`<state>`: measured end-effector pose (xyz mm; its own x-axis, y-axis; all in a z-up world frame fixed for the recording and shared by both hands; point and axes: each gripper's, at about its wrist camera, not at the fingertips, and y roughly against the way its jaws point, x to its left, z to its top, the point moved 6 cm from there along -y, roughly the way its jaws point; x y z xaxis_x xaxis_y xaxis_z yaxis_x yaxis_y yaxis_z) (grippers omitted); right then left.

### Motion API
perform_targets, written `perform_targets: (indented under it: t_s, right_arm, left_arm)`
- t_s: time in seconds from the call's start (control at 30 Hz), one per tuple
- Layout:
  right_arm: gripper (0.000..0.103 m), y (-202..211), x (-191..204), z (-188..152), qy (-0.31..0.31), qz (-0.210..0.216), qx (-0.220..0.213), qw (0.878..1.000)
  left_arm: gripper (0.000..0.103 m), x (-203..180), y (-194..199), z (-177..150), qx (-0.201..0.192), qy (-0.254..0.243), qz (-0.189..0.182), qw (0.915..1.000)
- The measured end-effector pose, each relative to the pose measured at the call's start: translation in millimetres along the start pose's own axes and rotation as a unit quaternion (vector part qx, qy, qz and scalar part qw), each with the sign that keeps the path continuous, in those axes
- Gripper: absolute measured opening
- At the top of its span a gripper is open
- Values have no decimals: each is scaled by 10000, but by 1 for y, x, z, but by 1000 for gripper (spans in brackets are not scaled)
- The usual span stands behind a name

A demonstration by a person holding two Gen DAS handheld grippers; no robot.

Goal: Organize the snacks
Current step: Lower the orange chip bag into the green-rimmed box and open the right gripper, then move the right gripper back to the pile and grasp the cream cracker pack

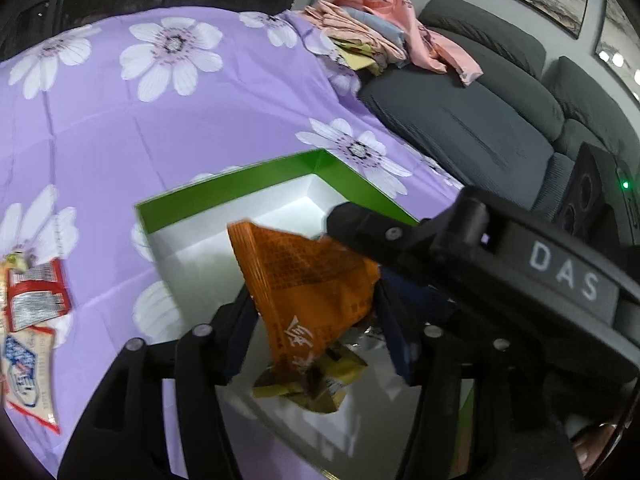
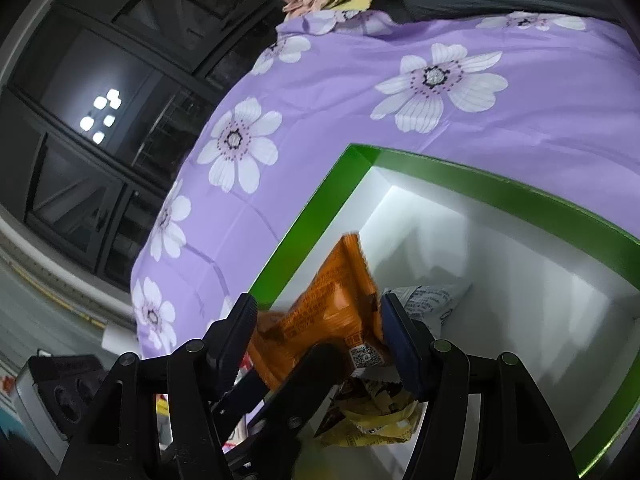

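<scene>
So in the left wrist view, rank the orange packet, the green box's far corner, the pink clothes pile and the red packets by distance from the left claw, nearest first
1. Orange packet: between the left claw fingers.
2. Red packets: on the purple cloth, far left.
3. Green box far corner: straight ahead. Too close to call against the red packets.
4. Pink clothes pile: on the sofa, top of view.

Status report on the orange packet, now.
Right gripper shut on orange packet, over green box. Left gripper open around it. Yellow packet already inside; nothing blocking.
</scene>
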<state>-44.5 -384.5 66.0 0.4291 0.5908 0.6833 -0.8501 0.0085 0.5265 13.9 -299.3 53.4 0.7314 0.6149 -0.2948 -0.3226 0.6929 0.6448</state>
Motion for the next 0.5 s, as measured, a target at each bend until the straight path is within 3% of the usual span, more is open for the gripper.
perform_targets:
  t_s: [0.07, 0.13, 0.33, 0.5]
  right_arm:
    - [66, 2, 1, 1, 2, 15, -64, 10000]
    - [68, 5, 3, 2, 28, 5, -141, 9999]
    - [79, 8, 24, -3, 332, 195, -327, 9987]
    - [93, 16, 65, -16, 1177, 266, -630, 9907]
  left_arm:
    - [83, 3, 14, 1, -182, 16, 5, 9998]
    - [92, 10, 33, 3, -385, 146, -80, 9991]
    - [96, 50, 81, -7, -634, 564, 390, 9956]
    - [97, 101, 124, -30, -760, 1104, 990, 9860]
